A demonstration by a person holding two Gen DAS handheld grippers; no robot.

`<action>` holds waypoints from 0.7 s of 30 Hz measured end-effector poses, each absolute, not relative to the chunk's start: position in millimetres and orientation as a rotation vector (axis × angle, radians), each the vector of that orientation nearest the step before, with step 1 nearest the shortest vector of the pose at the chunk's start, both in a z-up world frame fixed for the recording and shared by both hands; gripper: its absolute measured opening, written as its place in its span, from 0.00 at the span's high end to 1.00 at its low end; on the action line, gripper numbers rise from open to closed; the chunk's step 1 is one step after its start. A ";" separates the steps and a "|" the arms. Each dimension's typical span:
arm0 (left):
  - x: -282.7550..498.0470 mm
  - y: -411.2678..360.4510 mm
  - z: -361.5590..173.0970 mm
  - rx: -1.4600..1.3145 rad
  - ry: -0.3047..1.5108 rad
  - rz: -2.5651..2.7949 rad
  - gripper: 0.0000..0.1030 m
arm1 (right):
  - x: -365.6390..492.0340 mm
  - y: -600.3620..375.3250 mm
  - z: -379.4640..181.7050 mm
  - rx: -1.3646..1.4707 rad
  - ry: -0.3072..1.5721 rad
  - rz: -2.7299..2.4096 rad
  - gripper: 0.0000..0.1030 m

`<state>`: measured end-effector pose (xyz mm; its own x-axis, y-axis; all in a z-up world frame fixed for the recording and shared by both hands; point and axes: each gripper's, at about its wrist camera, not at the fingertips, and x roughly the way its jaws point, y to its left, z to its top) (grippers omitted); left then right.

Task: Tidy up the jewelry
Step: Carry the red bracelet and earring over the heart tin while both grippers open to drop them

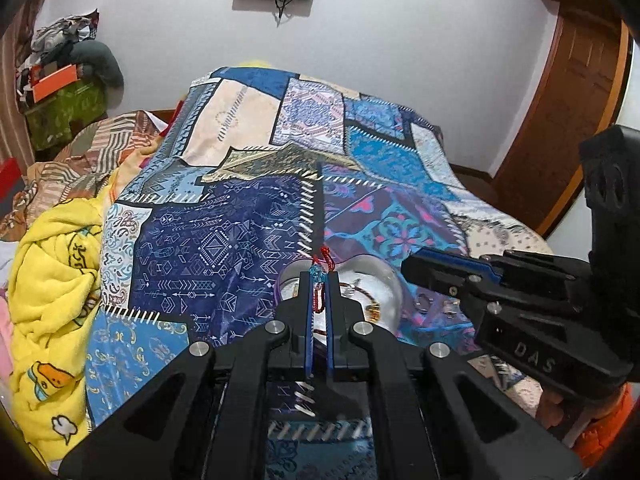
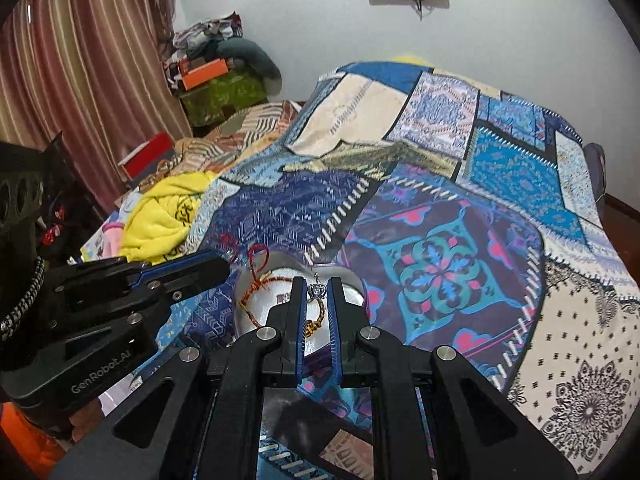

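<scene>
A silver bowl (image 1: 380,284) sits on the patchwork bedspread (image 1: 224,240); it also shows in the right wrist view (image 2: 276,284). My left gripper (image 1: 319,276) is shut on a red cord bracelet with a blue bead (image 1: 319,271), held over the bowl's rim. In the right wrist view the red cord (image 2: 256,260) hangs from the left gripper (image 2: 224,266). My right gripper (image 2: 318,292) is shut on a small silver crown charm (image 2: 318,290) over the bowl. A brown braided bracelet (image 2: 256,300) and a gold chain (image 2: 314,324) lie in the bowl.
Small silver pieces (image 1: 424,302) lie on the spread right of the bowl. A yellow blanket (image 1: 52,280) is heaped at the left. Curtains (image 2: 80,80), a cluttered green box (image 2: 224,92) and a wooden door (image 1: 568,92) surround the bed.
</scene>
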<state>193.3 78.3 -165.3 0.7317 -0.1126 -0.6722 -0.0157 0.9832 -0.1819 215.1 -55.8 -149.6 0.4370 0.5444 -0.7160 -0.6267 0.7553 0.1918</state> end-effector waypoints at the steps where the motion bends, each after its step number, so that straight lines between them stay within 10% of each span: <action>1: 195.2 78.1 -167.3 -0.175 0.751 -0.050 0.97 | 215.8 -54.5 -151.5 -0.110 0.854 0.732 0.91; 17: 211.0 76.2 -184.8 -0.166 0.810 -0.078 0.96 | 225.5 -45.2 -174.2 -0.143 0.926 0.734 0.91; 21: 209.5 75.6 -182.3 -0.148 0.808 -0.057 0.74 | 228.1 -46.6 -174.9 -0.130 0.942 0.735 0.91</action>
